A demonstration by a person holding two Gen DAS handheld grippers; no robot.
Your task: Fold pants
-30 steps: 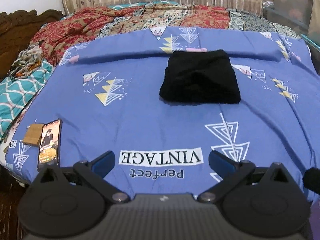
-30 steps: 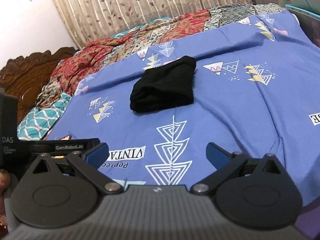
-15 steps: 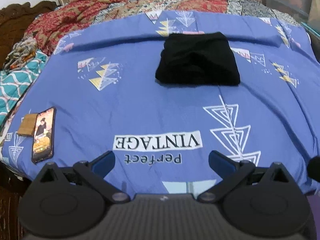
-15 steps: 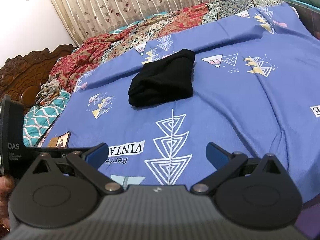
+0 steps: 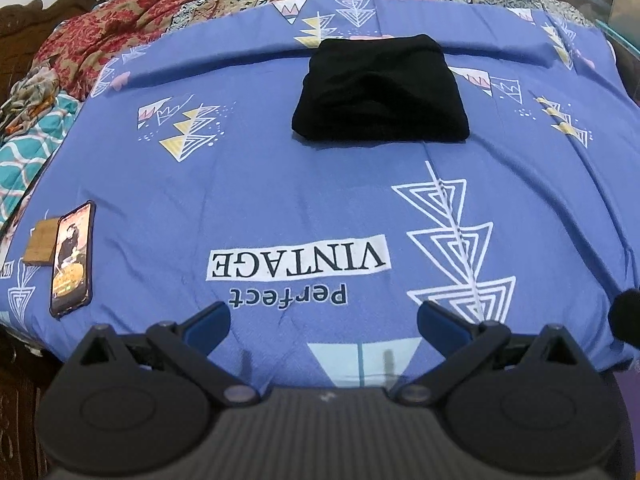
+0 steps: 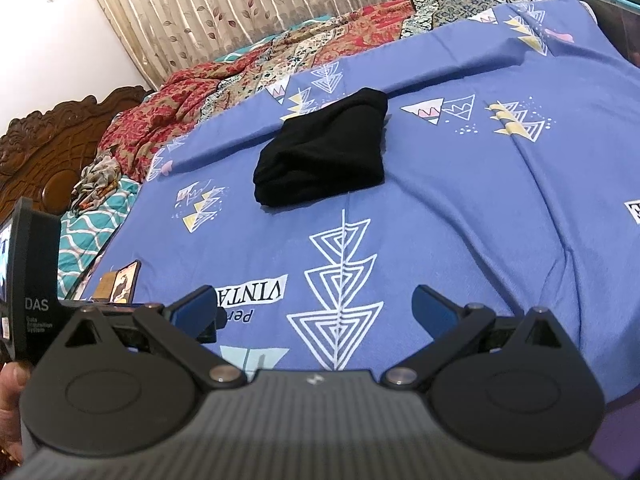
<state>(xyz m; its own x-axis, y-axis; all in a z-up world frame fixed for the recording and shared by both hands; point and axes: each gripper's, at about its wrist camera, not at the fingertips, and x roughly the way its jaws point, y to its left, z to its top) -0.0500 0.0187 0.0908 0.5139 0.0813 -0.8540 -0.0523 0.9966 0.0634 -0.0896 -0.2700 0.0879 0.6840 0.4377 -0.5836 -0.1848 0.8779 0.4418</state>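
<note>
Two blue-tipped fingers (image 5: 208, 322) of the left gripper (image 5: 323, 324) stand spread wide in the left wrist view, with nothing between them and nothing touching either pad. The gripper is held low at the near edge of the bed, its camera looking forward and slightly down across the blue bedsheet (image 5: 280, 184). The black pants (image 5: 380, 92) lie folded into a compact rectangle on the sheet, well apart from the fingers, far up the bed and a little right of the midline between them. The printed words "Perfect VINTAGE" on the sheet sit between the fingers and the pants. A phone (image 5: 72, 258) with its screen lit lies at the left edge of the sheet, just beside a small brown card (image 5: 40, 242). A red patterned quilt (image 5: 120, 24) is bunched beyond the sheet's far edge.

From the right wrist view, the right gripper (image 6: 316, 312) is likewise opened wide and holds nothing; its blue fingers (image 6: 434, 308) touch no cloth. It is tilted, so the bed slopes up to the right. The pants (image 6: 324, 156) lie well ahead of the fingers, roughly in line with the gap between them, resting on the bedsheet (image 6: 460, 200). The dark body of the left gripper (image 6: 36, 280) shows at the left edge, with part of a hand (image 6: 10, 400) below it. A carved wooden headboard (image 6: 52, 152) and a leaf-print curtain (image 6: 240, 4) stand behind the bed.
</note>
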